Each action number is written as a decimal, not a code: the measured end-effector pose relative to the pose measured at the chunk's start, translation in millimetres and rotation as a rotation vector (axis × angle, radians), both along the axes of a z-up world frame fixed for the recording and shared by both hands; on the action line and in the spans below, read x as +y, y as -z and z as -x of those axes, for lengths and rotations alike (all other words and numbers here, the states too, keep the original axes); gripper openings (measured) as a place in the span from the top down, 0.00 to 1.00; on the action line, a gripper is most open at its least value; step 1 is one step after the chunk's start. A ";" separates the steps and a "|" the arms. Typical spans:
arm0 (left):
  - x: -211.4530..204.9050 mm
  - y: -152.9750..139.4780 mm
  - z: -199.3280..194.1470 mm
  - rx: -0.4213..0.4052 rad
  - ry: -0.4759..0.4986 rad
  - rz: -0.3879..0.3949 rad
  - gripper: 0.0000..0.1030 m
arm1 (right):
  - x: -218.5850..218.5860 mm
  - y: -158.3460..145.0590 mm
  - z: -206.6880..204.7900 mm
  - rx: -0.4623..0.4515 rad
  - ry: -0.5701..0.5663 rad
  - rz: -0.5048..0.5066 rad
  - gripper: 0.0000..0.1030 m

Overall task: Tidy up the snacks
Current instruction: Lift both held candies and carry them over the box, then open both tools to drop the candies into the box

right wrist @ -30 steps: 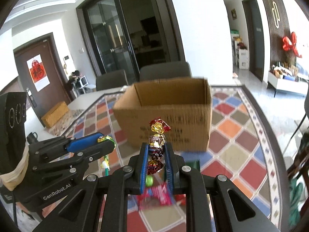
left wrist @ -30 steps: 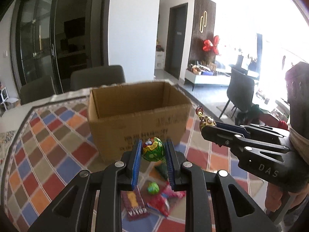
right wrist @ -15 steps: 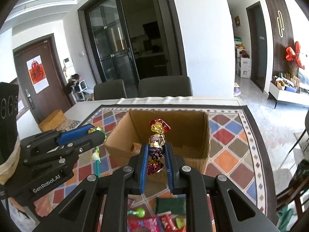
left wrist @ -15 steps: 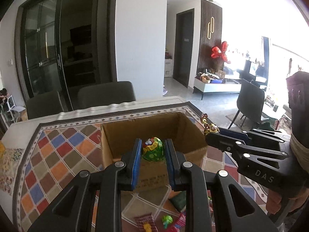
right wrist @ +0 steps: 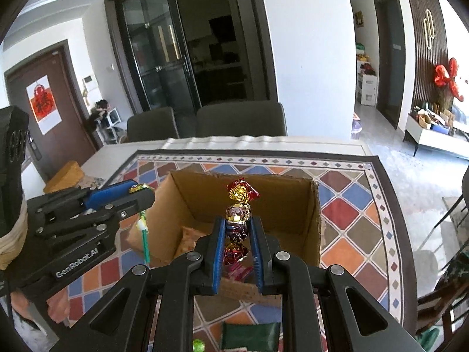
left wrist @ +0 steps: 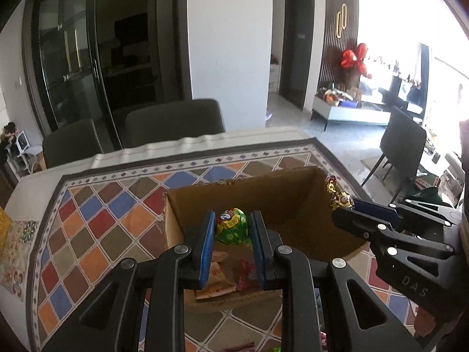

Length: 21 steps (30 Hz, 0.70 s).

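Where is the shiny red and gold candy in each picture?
Left wrist view: the red and gold candy pokes out at the right, from the tip of the right gripper, over the box's right wall.
Right wrist view: the same candy stands in the middle, pinched between the right gripper's blue pads, over the open box.
Shared landmark: the cardboard box on the colourful tablecloth.

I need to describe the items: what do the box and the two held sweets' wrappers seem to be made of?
Box: corrugated cardboard, matte brown, with rough cut edges. Lollipop in the left claw: glossy printed wrapper, probably plastic film. Its green stick looks like plastic. Candy in the right claw: crinkled red and gold wrapper with metallic glints, likely foil.
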State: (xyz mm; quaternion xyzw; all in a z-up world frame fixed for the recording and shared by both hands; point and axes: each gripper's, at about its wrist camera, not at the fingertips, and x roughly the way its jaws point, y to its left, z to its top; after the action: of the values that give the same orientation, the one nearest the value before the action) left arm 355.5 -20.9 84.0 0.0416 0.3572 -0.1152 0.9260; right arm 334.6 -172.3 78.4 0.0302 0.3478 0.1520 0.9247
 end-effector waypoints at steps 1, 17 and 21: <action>-0.5 2.6 -4.4 0.009 -0.006 -0.007 0.76 | 1.0 2.3 -4.0 0.010 0.001 0.000 0.82; 5.5 -3.6 43.9 -0.085 -0.029 -0.030 0.50 | 0.0 11.8 17.6 -0.004 0.027 0.068 0.62; 7.2 -8.5 69.0 -0.114 -0.008 -0.018 0.49 | 3.8 4.2 41.0 -0.044 0.010 0.067 0.62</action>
State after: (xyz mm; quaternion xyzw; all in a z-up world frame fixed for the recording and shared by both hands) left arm 286.5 -13.7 92.6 0.0548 0.3051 -0.1059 0.9448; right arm 293.6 -168.5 74.2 -0.0024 0.3320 0.1365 0.9333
